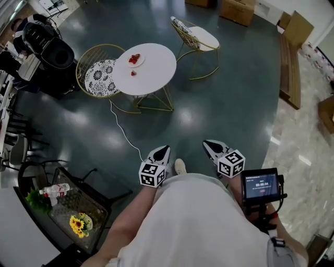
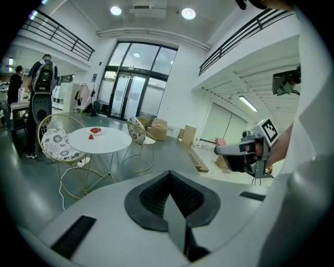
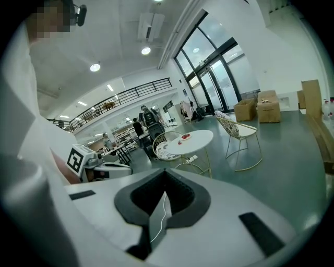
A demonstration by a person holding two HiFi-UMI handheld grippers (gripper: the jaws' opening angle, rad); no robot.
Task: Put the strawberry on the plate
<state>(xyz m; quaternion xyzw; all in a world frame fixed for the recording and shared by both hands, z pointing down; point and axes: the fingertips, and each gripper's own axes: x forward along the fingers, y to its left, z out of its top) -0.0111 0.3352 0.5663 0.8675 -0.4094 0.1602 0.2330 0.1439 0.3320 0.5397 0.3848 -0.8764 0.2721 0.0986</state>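
Strawberry [image 1: 133, 73] beside plate [image 1: 136, 60] overhead; own views show left gripper [image 2: 169, 174], right gripper [image 3: 165, 173] jaws clenched, empty

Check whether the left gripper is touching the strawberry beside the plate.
Apart. Head view: left gripper sits far from the strawberry, with bare floor between them.

- plate [image 1: 135, 60], near the left edge of the table [image 1: 156, 78]: red contents too small to count.
- strawberry [image 1: 133, 73], beside the plate: a red speck, shape unreadable.
- cardboard box [image 1: 237, 10]: cut off by the head view's top edge.
- right gripper [image 1: 209, 143]: handle and hand hidden behind the white garment [image 1: 198, 219].
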